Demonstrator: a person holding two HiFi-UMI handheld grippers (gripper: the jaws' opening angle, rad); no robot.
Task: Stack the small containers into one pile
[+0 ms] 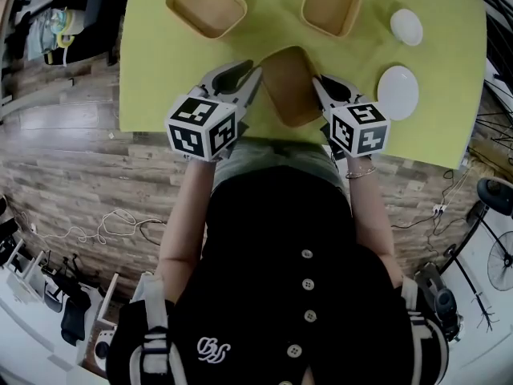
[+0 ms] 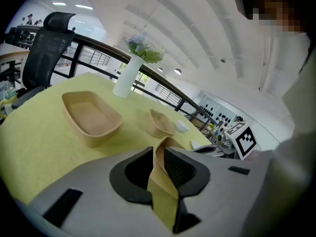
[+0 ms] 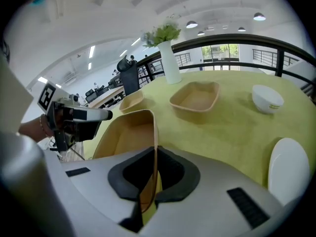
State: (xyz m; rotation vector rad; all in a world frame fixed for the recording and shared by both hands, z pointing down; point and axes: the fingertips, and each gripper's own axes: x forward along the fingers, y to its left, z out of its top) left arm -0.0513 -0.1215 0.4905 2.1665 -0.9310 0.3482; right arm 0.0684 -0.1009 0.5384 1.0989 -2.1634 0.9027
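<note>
A tan, rounded-square container (image 1: 288,87) hangs tilted over the near edge of the table, gripped from both sides. My left gripper (image 1: 255,80) is shut on its left wall (image 2: 165,191), and my right gripper (image 1: 319,85) is shut on its right wall (image 3: 148,132). Two more tan containers rest on the yellow-green cloth farther back. One of these containers (image 1: 207,5) is at the left and the other container (image 1: 331,3) at the right. In the left gripper view they appear as a near container (image 2: 91,117) and a farther container (image 2: 160,123).
A white bowl (image 1: 406,26) and a white plate (image 1: 397,92) lie at the table's right side. A white vase (image 2: 127,75) with flowers stands at the far edge. The table's near edge (image 1: 200,131) runs just under the grippers, with wooden floor beyond.
</note>
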